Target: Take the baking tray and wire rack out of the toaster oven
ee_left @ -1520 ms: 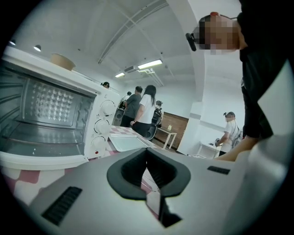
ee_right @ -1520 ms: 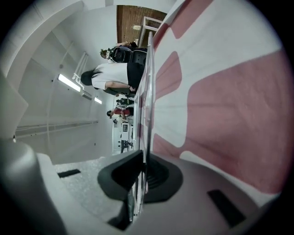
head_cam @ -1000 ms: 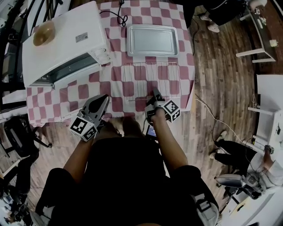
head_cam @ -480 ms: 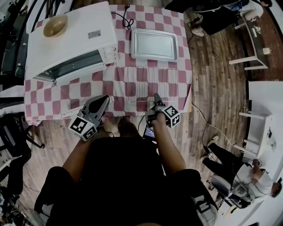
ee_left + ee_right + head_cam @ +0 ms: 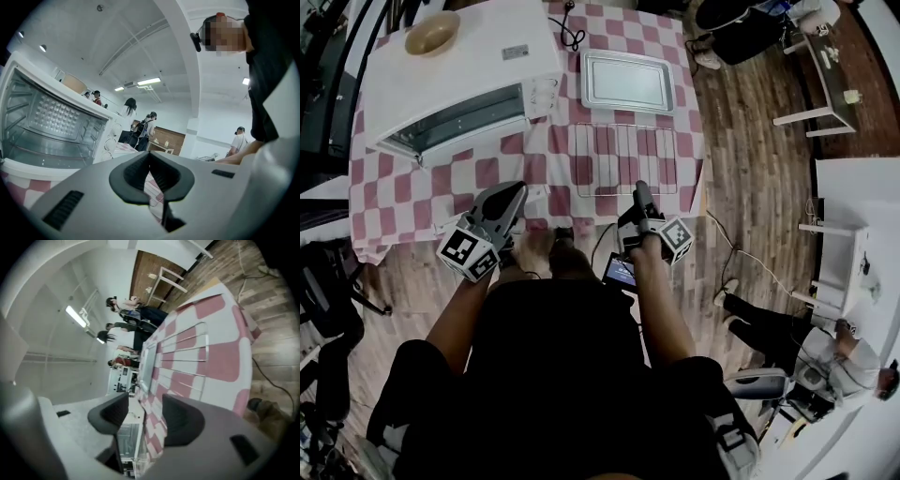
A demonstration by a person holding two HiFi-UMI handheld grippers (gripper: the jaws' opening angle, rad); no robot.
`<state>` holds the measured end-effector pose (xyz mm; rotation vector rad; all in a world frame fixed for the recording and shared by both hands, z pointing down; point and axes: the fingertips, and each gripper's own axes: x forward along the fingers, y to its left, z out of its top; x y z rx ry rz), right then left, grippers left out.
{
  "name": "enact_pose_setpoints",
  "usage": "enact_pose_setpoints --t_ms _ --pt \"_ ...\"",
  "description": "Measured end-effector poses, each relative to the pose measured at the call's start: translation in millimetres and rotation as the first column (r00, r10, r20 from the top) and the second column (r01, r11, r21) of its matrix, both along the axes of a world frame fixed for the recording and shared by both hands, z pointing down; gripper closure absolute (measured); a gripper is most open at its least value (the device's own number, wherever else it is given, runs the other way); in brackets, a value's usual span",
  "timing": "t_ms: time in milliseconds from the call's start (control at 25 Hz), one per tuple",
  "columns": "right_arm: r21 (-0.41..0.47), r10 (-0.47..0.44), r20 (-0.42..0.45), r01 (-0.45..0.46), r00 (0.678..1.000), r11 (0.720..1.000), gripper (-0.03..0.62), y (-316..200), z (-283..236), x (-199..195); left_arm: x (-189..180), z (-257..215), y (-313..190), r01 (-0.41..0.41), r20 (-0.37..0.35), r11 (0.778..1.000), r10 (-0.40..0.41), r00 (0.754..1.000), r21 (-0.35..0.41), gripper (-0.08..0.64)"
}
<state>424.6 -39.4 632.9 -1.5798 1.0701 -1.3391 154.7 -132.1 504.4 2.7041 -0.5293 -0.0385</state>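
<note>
The wire rack [image 5: 625, 159] lies flat near the front edge of the checked worktop [image 5: 469, 180]. The baking tray [image 5: 628, 82] sits just behind it, both outside the open toaster oven [image 5: 459, 80]. Both look light and stiff. The thin rods may slip, so pinch the rack's front bar and the tray's rolled rim. The right gripper [image 5: 639, 192] hovers near the rack, fingers [image 5: 180, 423] spread, nothing between. The left gripper [image 5: 514, 192] has its fingers [image 5: 136, 171] pressed together, empty.
</note>
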Motion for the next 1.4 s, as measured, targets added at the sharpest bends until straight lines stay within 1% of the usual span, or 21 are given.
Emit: enact_pose_setpoints --t_ms 40,80,120,200,240,320,400,480,560,640,680,800,840,880,960,1040,1120,1160,1200,1280,1400 --pt "0.071 -0.031 -0.048 0.035 0.998 0.997 0.372 -6.8 -21.6 -5.1 -5.5 -4.3 0.3 -0.002 -0.005 1.000 0.002 1.000 0.008 0.565" --pt "0.140 -0.063 -0.105 0.078 0.992 0.987 0.391 -12.4 -44.3 -11.8 -11.3 -8.7 1.2 -0.005 -0.009 1.000 0.005 1.000 0.018 0.565" --pt "0.202 -0.092 -0.170 0.126 0.981 0.971 0.394 -16.3 -67.3 -19.8 -17.5 -13.5 2.5 -0.008 -0.014 1.000 0.009 1.000 0.028 0.565" --pt "0.295 -0.129 -0.313 0.226 0.941 0.929 0.405 -18.8 -113.1 -39.6 -31.2 -24.7 6.7 -0.012 -0.028 0.999 0.013 1.000 0.050 0.565" --pt "0.325 -0.136 -0.389 0.274 0.911 0.905 0.421 -17.7 -135.1 -50.7 -38.8 -30.9 9.4 -0.011 -0.035 0.998 0.013 0.999 0.062 0.565" --pt "0.357 -0.129 -0.535 0.362 0.835 0.861 0.461 -12.3 -176.0 -75.7 -55.8 -44.3 14.7 -0.006 -0.048 0.996 0.010 0.999 0.087 0.565" --pt "0.364 -0.101 -0.660 0.435 0.744 0.824 0.513 -3.8 -211.0 -105.8 -75.6 -58.1 20.2 0.005 -0.061 0.993 0.002 0.998 0.118 0.565" --pt "0.349 -0.064 -0.763 0.494 0.643 0.797 0.553 6.4 -239.0 -137.9 -97.8 -70.4 25.5 0.023 -0.075 0.989 -0.012 0.997 0.144 0.565" --pt "0.323 -0.029 -0.836 0.534 0.548 0.782 0.586 18.5 -260.6 -170.0 -122.8 -80.8 32.5 0.044 -0.085 0.987 -0.031 0.996 0.156 0.565" --pt "0.286 -0.001 -0.886 0.550 0.463 0.785 0.589 32.4 -276.4 -201.0 -151.3 -91.2 42.4 0.065 -0.091 0.984 -0.050 0.995 0.167 0.565" --pt "0.260 0.012 -0.910 0.547 0.415 0.795 0.589 38.6 -282.7 -214.9 -165.4 -97.2 46.7 0.075 -0.094 0.981 -0.059 0.994 0.179 0.565" --pt "0.174 0.042 -0.964 0.499 0.263 0.849 0.589 54.7 -295.4 -245.6 -203.4 -114.3 56.8 0.114 -0.096 0.966 -0.094 0.991 0.233 0.565" --pt "0.156 0.050 -0.973 0.479 0.227 0.864 0.589 60.0 -297.9 -252.7 -214.5 -118.3 59.7 0.133 -0.095 0.960 -0.112 0.989 0.248 0.565" --pt "0.143 0.054 -0.978 0.463 0.201 0.875 0.589 64.6 -299.2 -258.8 -225.0 -121.6 62.2 0.154 -0.094 0.954 -0.134 0.986 0.259 0.565" --pt "0.120 0.048 -0.984 0.441 0.170 0.890 0.589 71.1 -297.9 -268.5 -243.3 -126.2 66.2 0.206 -0.094 0.941 -0.188 0.978 0.269 0.565" --pt "0.083 0.025 -0.990 0.434 0.139 0.897 0.589 76.7 -291.0 -277.5 -257.3 -128.5 71.6 0.261 -0.090 0.925 -0.245 0.965 0.276 0.565" --pt "0.037 -0.007 -0.995 0.446 0.097 0.894 0.589 83.0 -279.7 -288.7 -268.2 -128.0 79.3 0.305 -0.085 0.909 -0.293 0.952 0.284 0.565" --pt "0.020 -0.021 -0.996 0.459 0.084 0.888 0.589 85.1 -274.0 -294.1 -272.7 -127.4 82.6 0.322 -0.085 0.902 -0.311 0.947 0.288 0.565" --pt "0.012 -0.031 -0.996 0.477 0.082 0.879 0.589 86.0 -269.5 -298.6 -276.2 -127.2 85.5 0.334 -0.088 0.897 -0.323 0.942 0.289 0.565" --pt "0.014 -0.044 -0.994 0.509 0.101 0.861 0.589 87.0 -265.6 -303.6 -279.5 -128.0 92.7 0.344 -0.090 0.894 -0.332 0.939 0.286 0.565" --pt "0.020 -0.047 -0.992 0.516 0.116 0.856 0.589 96.2 -263.5 -302.2 -279.7 -125.0 109.9 0.339 -0.068 0.898 -0.334 0.940 0.281 0.565"
